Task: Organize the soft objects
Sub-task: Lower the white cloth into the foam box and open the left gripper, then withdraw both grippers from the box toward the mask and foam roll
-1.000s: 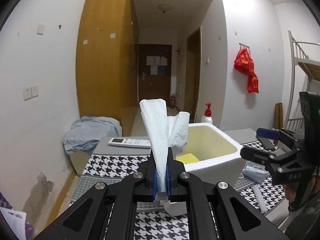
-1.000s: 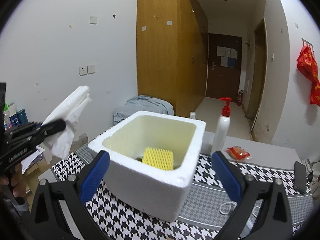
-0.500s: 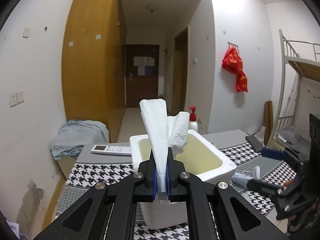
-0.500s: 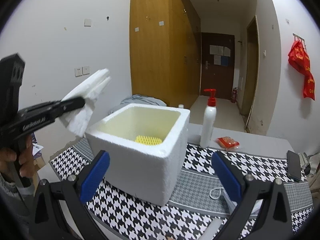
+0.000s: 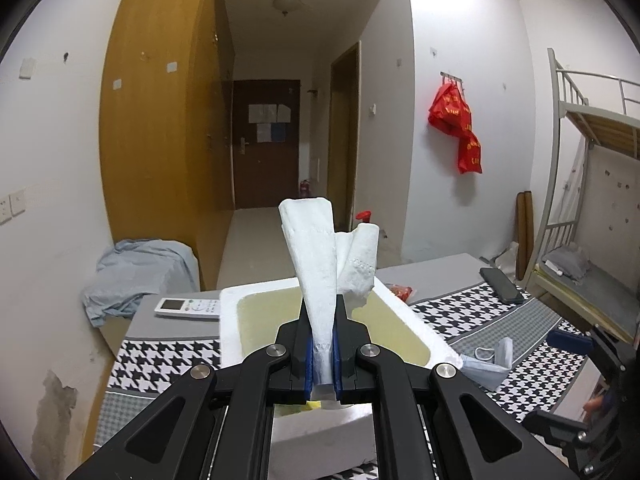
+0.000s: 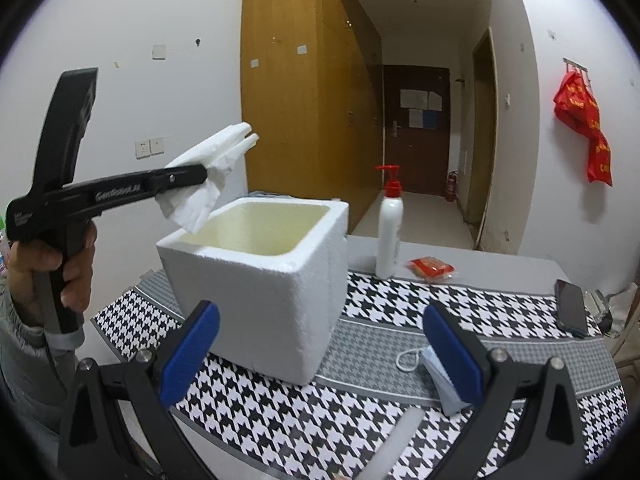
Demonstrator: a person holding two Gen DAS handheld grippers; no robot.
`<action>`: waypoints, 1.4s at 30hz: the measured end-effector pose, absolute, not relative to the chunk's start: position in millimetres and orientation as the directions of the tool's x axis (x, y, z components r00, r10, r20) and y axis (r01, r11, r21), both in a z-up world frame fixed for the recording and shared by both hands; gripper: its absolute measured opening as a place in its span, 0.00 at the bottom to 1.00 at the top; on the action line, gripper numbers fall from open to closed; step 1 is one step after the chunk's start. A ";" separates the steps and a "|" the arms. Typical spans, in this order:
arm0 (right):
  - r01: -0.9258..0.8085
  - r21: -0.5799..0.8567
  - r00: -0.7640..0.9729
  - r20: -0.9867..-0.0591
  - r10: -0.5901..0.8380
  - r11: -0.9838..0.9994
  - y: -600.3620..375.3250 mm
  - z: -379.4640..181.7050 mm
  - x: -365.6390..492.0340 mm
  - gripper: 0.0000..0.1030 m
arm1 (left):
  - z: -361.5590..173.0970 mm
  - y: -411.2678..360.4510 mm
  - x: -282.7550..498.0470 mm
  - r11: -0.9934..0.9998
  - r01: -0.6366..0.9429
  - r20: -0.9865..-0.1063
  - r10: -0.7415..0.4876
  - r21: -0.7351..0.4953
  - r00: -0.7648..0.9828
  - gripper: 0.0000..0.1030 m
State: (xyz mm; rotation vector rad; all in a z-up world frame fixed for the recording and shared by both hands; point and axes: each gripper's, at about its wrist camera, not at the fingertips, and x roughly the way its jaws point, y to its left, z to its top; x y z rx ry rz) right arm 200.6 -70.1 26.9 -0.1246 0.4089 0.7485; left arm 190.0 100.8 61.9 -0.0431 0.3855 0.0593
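Pinching the limp, light tissue (image 5: 316,280) low, your left hand-held gripper (image 5: 322,354) holds securely; right hand-held gripper (image 6: 320,356) spread, unladen.

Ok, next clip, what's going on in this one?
A person is sorting soft items into a white foam box on a houndstooth-covered table. The left gripper is shut on a folded white tissue and holds it above the box's open top, not yet released. The right gripper is open and empty, with a blue face mask lying on the table near it.
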 end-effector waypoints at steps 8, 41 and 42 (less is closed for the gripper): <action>-0.657 0.041 0.678 -0.403 0.614 0.753 -86.6 22.8 200.7 1.00 | 58.4 95.6 207.1 0.998 -0.058 -0.394 0.042 -0.028 0.918 0.07; -0.606 0.058 0.717 -0.394 0.575 0.794 -110.8 21.2 195.7 1.00 | 58.3 67.6 149.0 0.997 -0.062 -0.288 0.050 -0.034 0.956 0.99; -0.605 0.057 0.719 -0.391 0.575 0.794 -111.9 22.3 193.4 1.00 | 59.7 64.4 143.0 0.998 -0.062 -0.278 0.052 -0.028 0.959 0.99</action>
